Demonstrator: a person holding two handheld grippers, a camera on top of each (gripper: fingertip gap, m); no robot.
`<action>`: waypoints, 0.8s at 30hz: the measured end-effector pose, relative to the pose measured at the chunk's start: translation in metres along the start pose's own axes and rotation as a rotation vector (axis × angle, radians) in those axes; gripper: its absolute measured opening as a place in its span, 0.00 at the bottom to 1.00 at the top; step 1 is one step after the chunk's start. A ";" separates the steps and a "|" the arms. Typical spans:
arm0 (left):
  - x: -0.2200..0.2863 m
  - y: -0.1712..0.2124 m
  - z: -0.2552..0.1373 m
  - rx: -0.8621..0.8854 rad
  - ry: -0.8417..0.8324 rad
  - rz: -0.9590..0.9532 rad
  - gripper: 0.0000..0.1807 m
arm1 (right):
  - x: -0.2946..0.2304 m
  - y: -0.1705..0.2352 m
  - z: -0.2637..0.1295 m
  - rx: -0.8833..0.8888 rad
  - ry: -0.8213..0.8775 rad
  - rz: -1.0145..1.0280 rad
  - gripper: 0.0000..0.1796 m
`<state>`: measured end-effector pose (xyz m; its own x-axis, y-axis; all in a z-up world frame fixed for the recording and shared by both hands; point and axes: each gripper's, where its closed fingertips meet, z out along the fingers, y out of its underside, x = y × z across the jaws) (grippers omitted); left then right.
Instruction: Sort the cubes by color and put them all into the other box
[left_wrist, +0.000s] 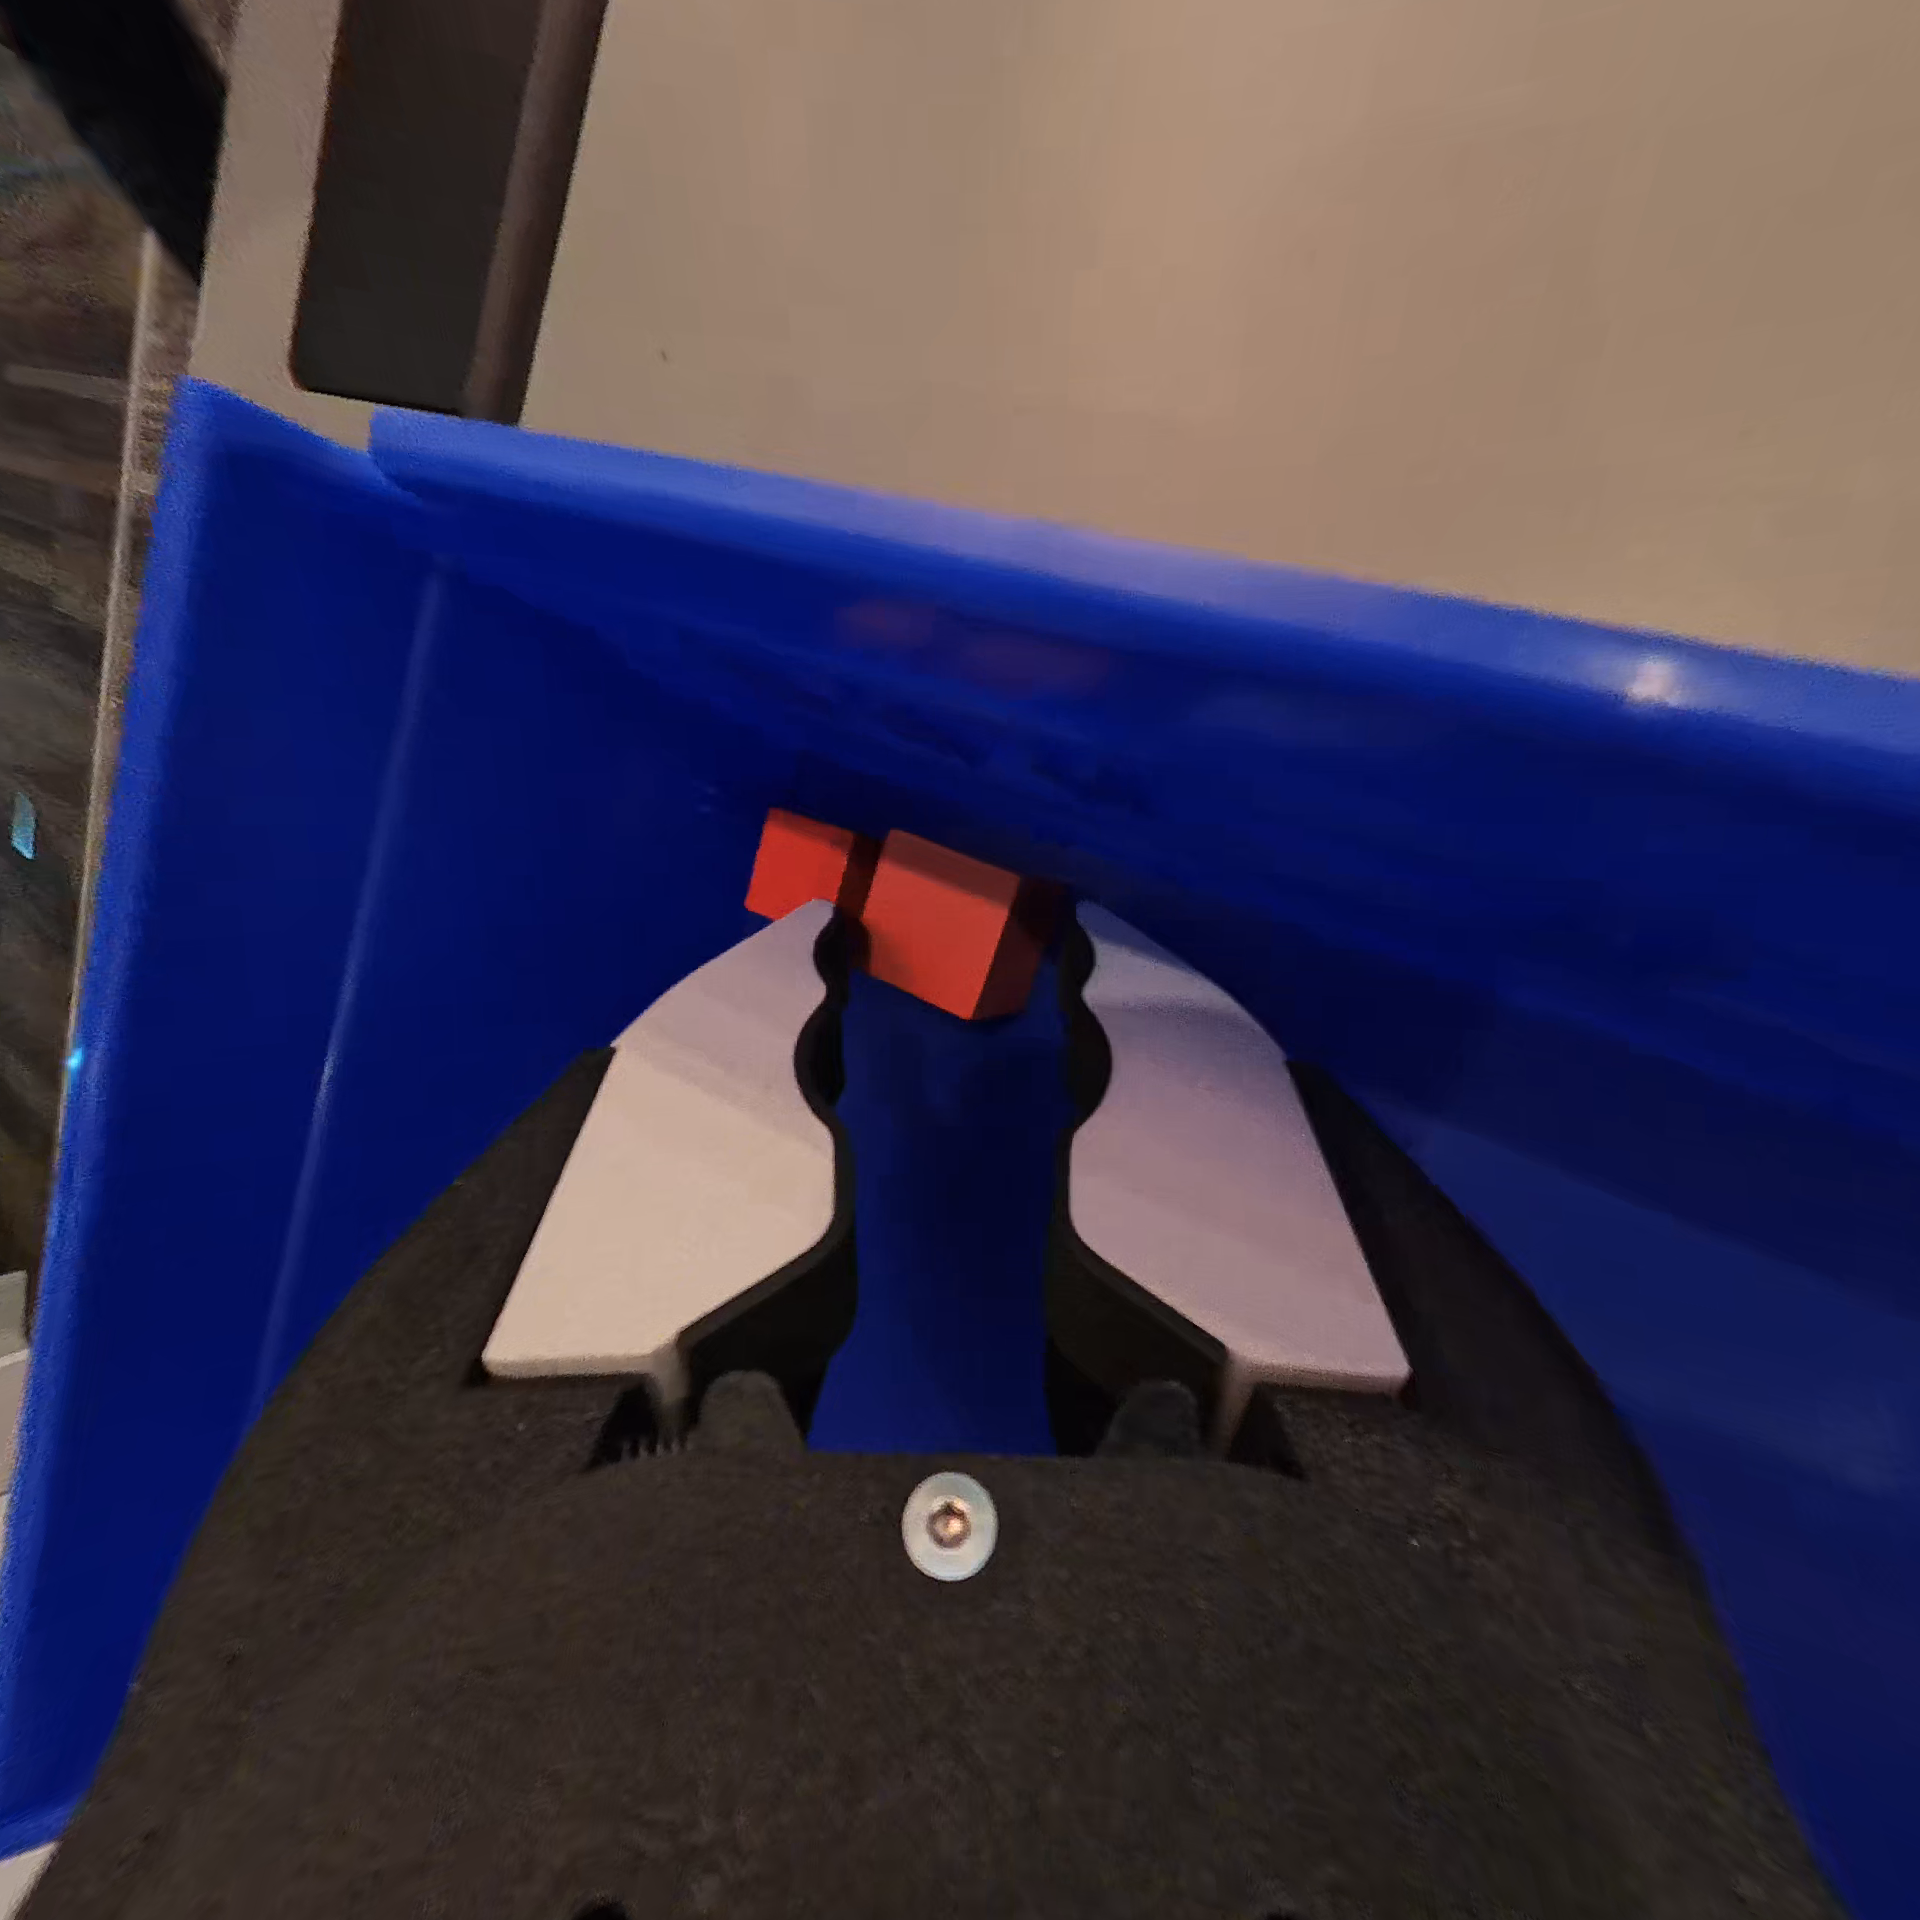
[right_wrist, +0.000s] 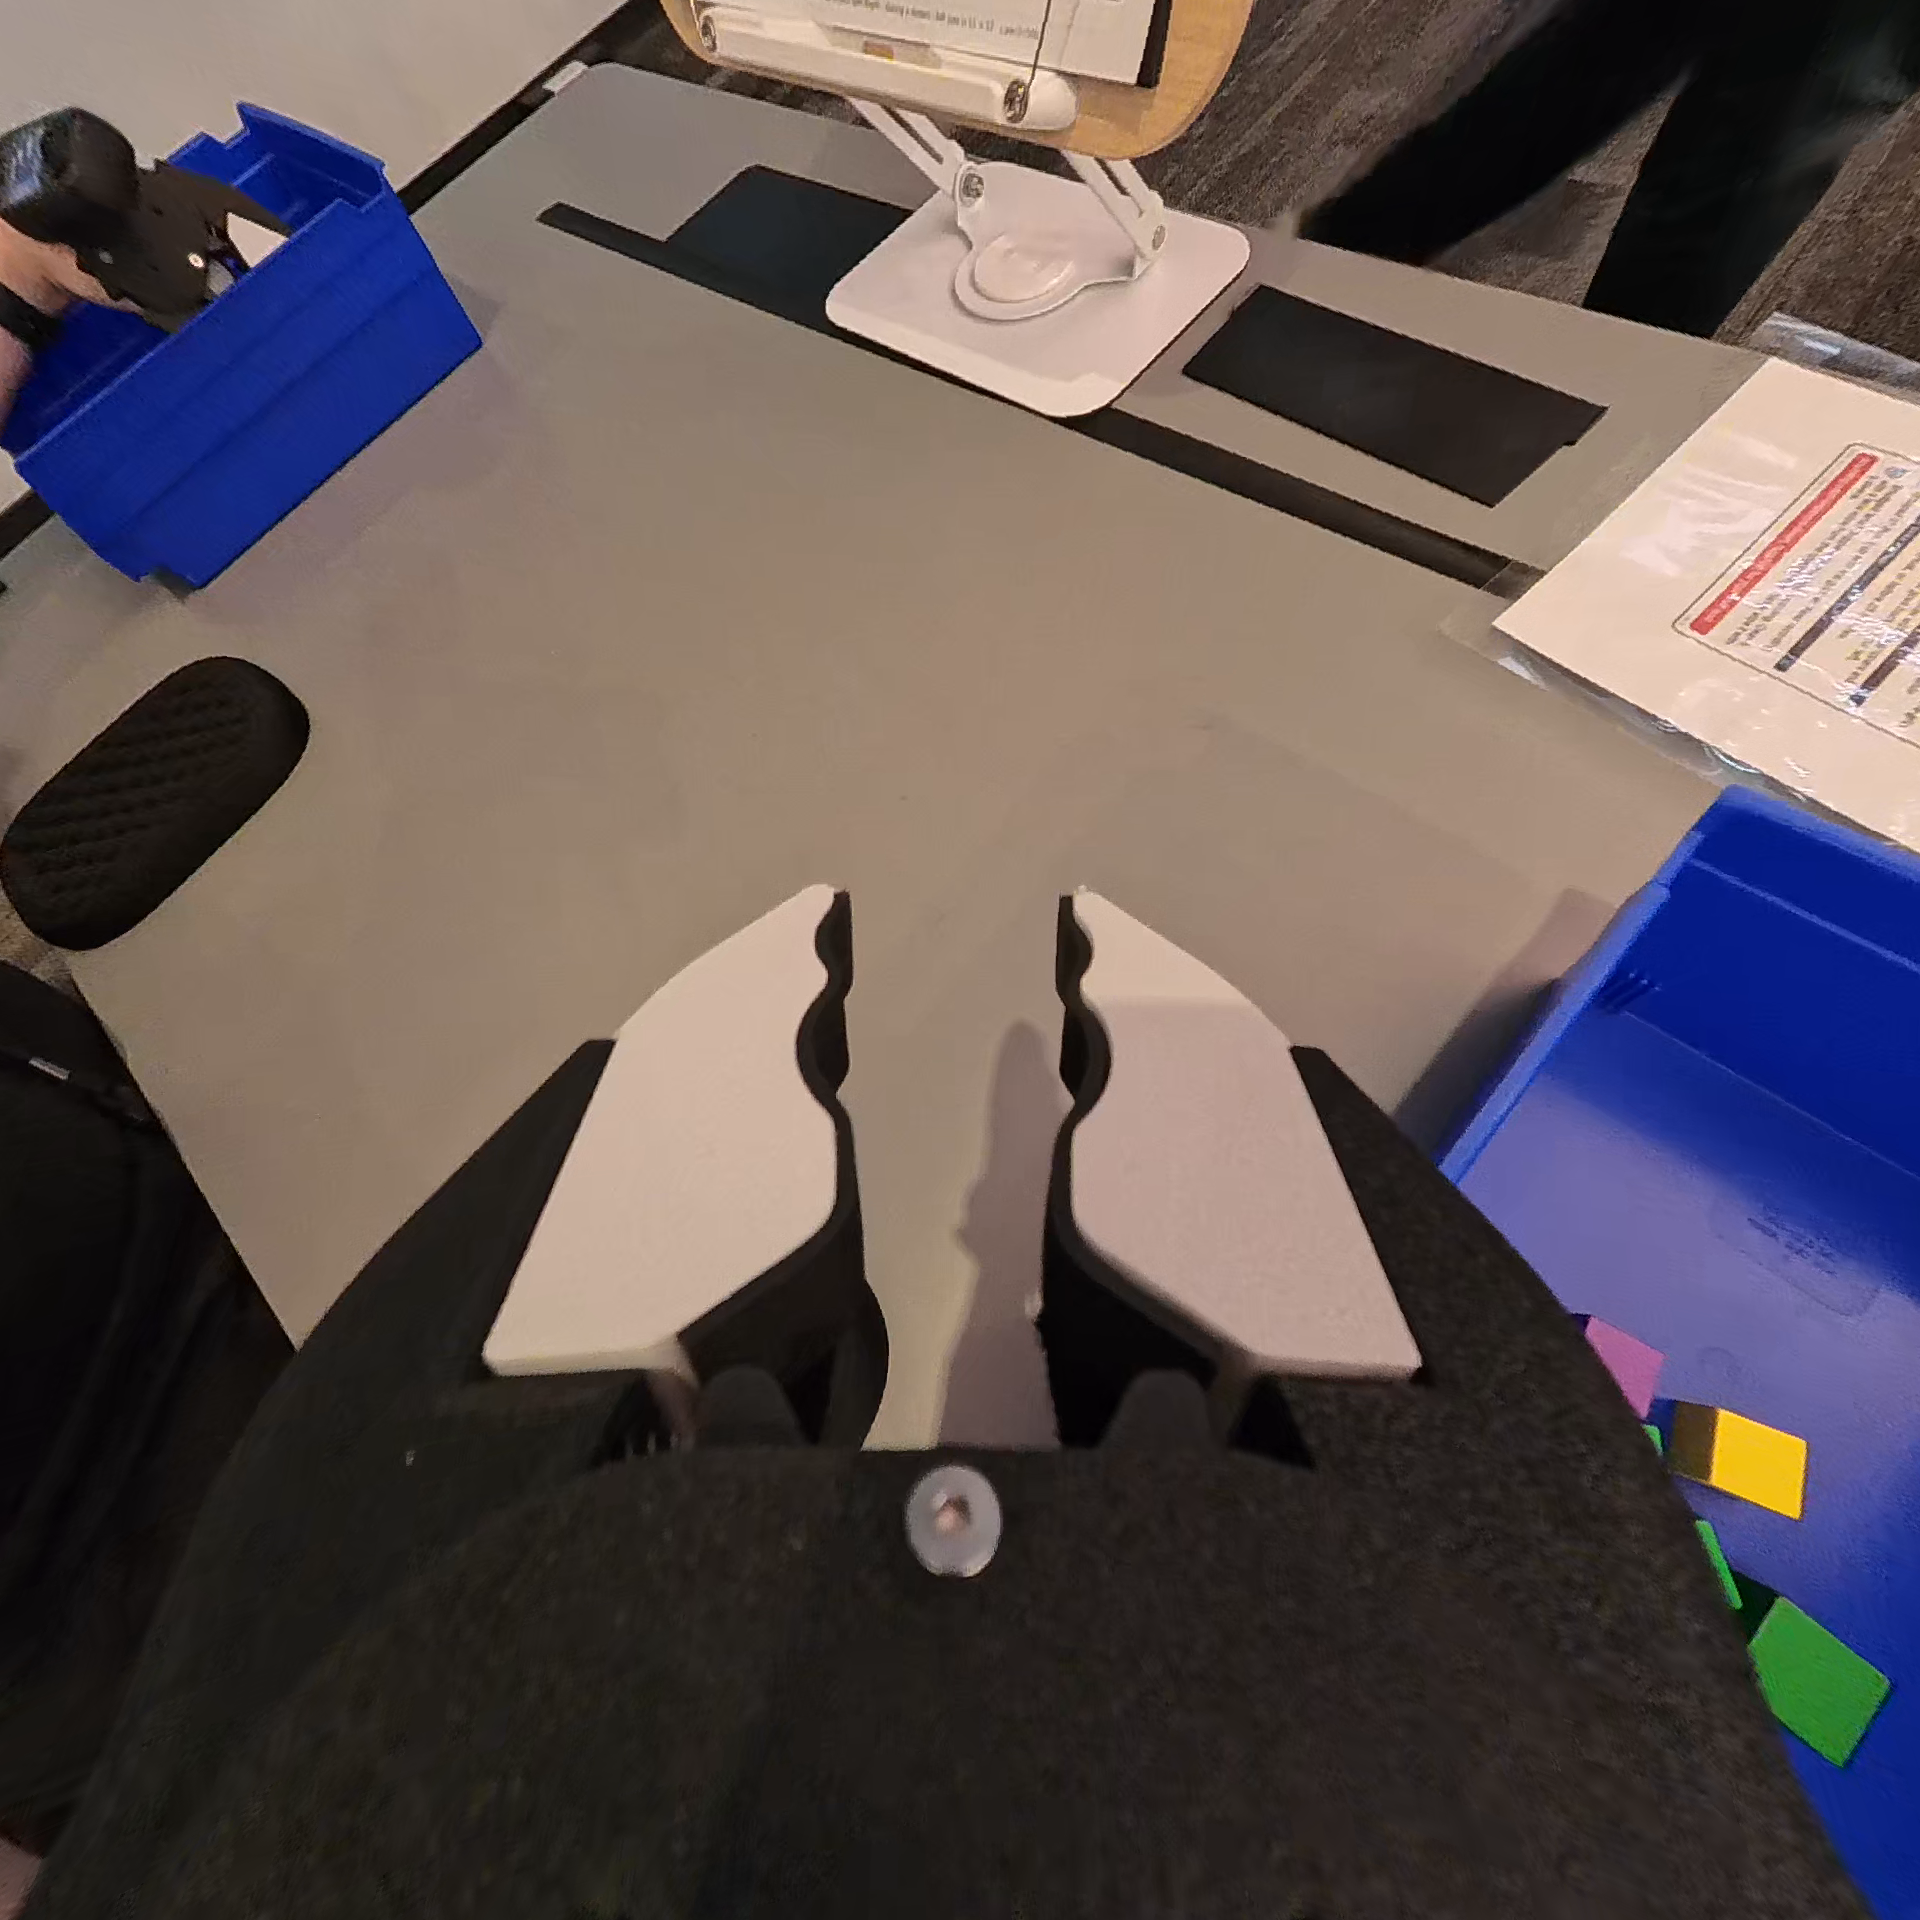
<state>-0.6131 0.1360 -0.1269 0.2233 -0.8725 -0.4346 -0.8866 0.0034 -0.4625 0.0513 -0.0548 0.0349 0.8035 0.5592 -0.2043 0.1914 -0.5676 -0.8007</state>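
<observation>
Two red cubes (left_wrist: 914, 914) sit side by side at the far wall inside the left bin (left_wrist: 1351, 810), just past the left gripper (left_wrist: 951, 925), jaws apart, nothing held. Right gripper (right_wrist: 954, 904) hovers over the grey table (right_wrist: 831, 623), jaws apart, empty. Right bin (right_wrist: 1766, 1091) beside it holds purple (right_wrist: 1623, 1369), yellow (right_wrist: 1756, 1470) and green (right_wrist: 1818, 1683) cubes. White stand (right_wrist: 1039, 281) at the table's far edge.

You see two red cubes (left_wrist: 805, 864) (left_wrist: 940, 925) in the left wrist view. In the right wrist view you count two blue bins (right_wrist: 281, 343) (right_wrist: 1766, 1091), one purple cube (right_wrist: 1623, 1363), one yellow cube (right_wrist: 1756, 1473) and one green cube (right_wrist: 1818, 1681).
</observation>
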 end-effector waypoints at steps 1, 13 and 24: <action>0.000 -0.001 0.000 0.001 -0.002 -0.002 0.21 | 0.000 0.000 0.000 0.002 -0.005 0.002 0.20; 0.008 0.004 -0.004 -0.120 0.029 -0.003 0.19 | 0.003 0.016 0.008 0.013 -0.058 0.003 0.20; -0.057 -0.041 -0.107 0.070 -0.363 -0.276 0.16 | -0.010 0.002 0.011 0.038 -0.062 -0.111 0.20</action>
<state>-0.6330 0.1334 -0.0001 0.5860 -0.6178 -0.5244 -0.7471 -0.1612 -0.6449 0.0376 -0.0544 0.0295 0.7420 0.6542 -0.1464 0.2551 -0.4775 -0.8408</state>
